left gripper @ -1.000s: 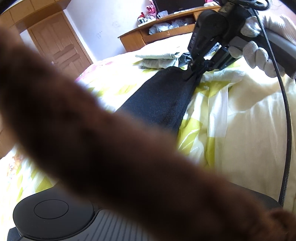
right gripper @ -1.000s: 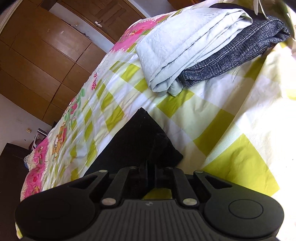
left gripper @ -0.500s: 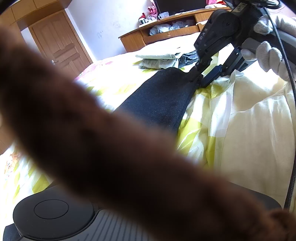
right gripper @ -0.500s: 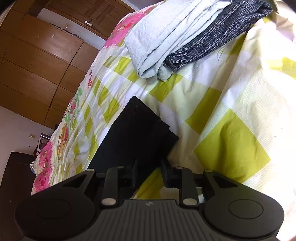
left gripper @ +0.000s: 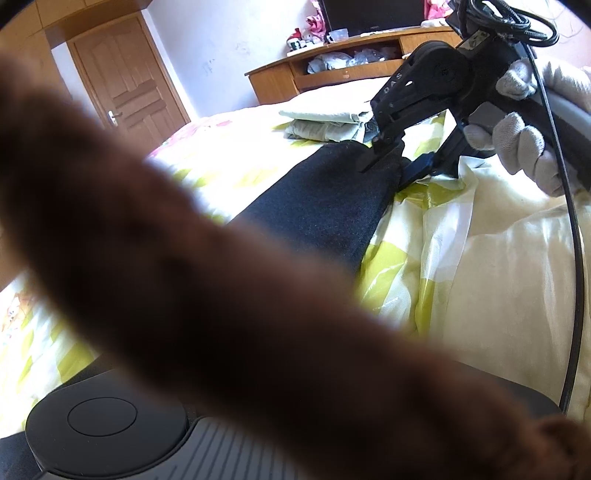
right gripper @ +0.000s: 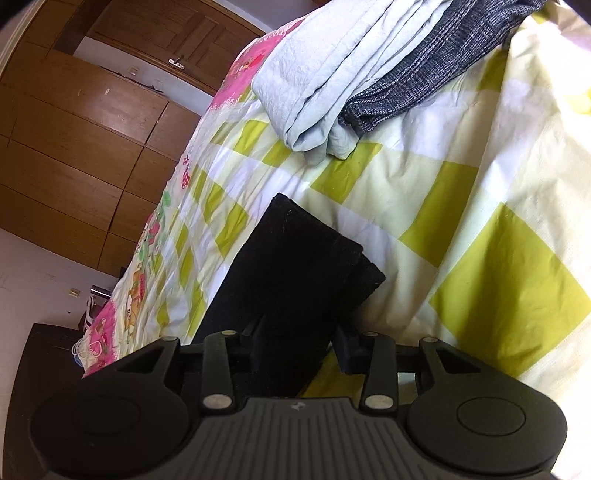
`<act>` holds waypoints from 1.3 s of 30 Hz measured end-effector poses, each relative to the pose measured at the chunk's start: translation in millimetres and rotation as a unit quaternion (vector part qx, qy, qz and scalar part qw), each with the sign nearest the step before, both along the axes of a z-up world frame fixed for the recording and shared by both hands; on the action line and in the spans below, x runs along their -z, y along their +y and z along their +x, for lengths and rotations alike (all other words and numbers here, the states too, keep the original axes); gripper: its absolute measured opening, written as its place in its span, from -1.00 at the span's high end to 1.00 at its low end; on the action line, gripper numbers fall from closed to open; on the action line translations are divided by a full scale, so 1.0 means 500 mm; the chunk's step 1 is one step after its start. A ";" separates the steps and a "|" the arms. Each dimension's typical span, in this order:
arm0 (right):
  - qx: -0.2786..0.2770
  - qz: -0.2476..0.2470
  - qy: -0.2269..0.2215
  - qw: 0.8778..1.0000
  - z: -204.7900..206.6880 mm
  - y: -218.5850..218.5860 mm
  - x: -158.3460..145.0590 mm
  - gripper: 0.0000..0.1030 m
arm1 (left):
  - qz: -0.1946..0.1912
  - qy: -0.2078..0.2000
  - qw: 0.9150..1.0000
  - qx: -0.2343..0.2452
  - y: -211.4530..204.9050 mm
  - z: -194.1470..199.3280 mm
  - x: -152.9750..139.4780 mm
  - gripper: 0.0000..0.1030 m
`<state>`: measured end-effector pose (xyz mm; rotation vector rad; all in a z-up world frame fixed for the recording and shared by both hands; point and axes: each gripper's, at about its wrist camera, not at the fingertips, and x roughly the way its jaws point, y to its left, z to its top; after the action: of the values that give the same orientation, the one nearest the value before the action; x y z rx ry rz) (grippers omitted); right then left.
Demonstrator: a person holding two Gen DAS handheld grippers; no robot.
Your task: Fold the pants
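The black pants [right gripper: 291, 273] lie flat, folded lengthwise on the checked bedspread [right gripper: 461, 206]; the right gripper [right gripper: 295, 350] stands spread around their end; the left gripper's state cannot be told.

I see a bed [right gripper: 480, 206] with a yellow and white checked cover. Far on it lies a pile of folded clothes [right gripper: 332, 85]. A wooden door [left gripper: 125, 85] stands far left, and a wooden shelf [left gripper: 332, 70] far right.

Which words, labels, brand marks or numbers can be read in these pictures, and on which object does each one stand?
"DAS": white letters on the linkage of the right gripper, left wrist view; possibly part of a longer word.
Small pale emblem on the right gripper's ribbed body, right wrist view: no letters readable.
Small mark on the dark screen: too small to read.
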<state>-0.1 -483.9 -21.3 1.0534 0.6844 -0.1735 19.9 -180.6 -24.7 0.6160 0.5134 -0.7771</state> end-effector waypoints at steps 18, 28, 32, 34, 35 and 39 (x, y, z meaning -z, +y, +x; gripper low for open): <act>0.037 0.018 -0.023 0.999 -0.033 0.015 -0.004 0.55 | 0.016 0.037 0.999 -0.004 0.017 -0.029 0.005 0.71; 0.023 -0.034 -0.029 0.999 -0.032 0.046 -0.062 0.55 | 0.005 0.074 0.996 -0.041 0.080 -0.036 0.000 0.69; 0.009 -0.079 -0.066 0.995 -0.044 0.087 -0.132 0.55 | -0.024 0.054 0.997 -0.042 0.118 -0.059 -0.031 0.67; -0.014 -0.127 -0.078 0.989 -0.030 0.130 -0.177 0.55 | -0.035 0.038 0.997 -0.055 0.149 -0.059 -0.047 0.66; -0.026 -0.145 -0.084 0.986 -0.021 0.153 -0.197 0.55 | -0.039 0.030 0.996 -0.069 0.170 -0.052 -0.054 0.65; -0.091 -0.194 -0.116 0.970 0.024 0.278 -0.268 0.54 | -0.051 0.007 0.987 -0.155 0.288 -0.003 -0.070 0.65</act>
<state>12.1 -344.8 112.8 0.6191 0.5044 -0.0214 18.6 -36.5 10.3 0.4215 0.5637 -0.5093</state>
